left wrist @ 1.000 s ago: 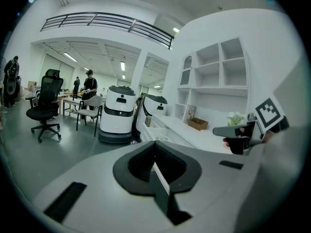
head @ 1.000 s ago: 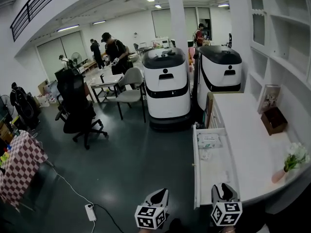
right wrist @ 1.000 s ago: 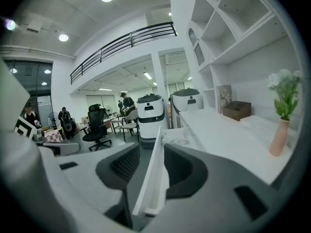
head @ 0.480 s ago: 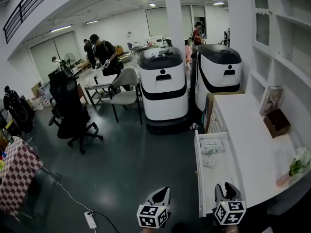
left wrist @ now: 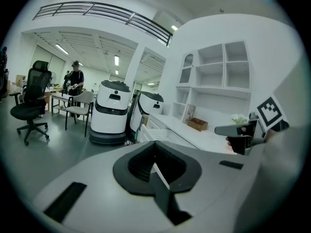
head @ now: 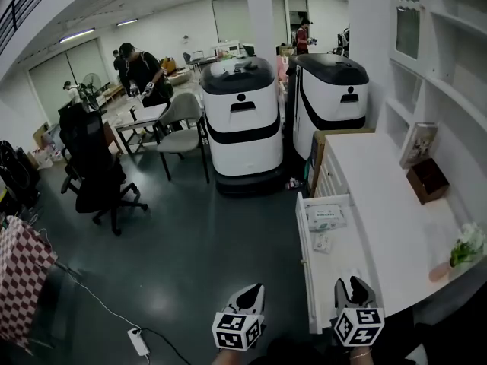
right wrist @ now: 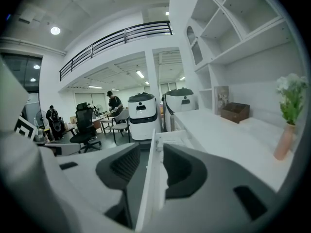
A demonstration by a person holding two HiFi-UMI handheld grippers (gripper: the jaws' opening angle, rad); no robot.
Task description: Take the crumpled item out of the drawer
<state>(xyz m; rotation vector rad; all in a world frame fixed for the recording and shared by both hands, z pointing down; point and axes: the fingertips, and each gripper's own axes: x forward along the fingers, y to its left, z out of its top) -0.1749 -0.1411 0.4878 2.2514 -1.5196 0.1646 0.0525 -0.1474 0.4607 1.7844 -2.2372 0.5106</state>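
The white drawer (head: pixel 306 265) stands pulled out from the counter at the right of the head view. In its far half lies a small pale crumpled item (head: pixel 323 242), just nearer than a flat white packet (head: pixel 326 217). My right gripper (head: pixel 351 289) hovers over the drawer's near end, open and holding nothing. In the right gripper view (right wrist: pixel 148 171) the drawer's front panel (right wrist: pixel 154 149) shows through the gap between the jaws. My left gripper (head: pixel 249 299) hangs over the floor left of the drawer, its jaws shut and empty (left wrist: pixel 158 166).
The white countertop (head: pixel 388 219) carries a brown box (head: pixel 426 179), a picture frame (head: pixel 417 144) and a vase of flowers (head: pixel 456 253). Two white robots (head: pixel 240 116) (head: pixel 331 101) stand beyond the drawer. An office chair (head: pixel 91 166) and a power strip (head: pixel 138 342) are on the floor at left.
The head view has tilted and drifted, so the room has shifted left and the drawer slightly down. Both grippers hold about the same place and state.
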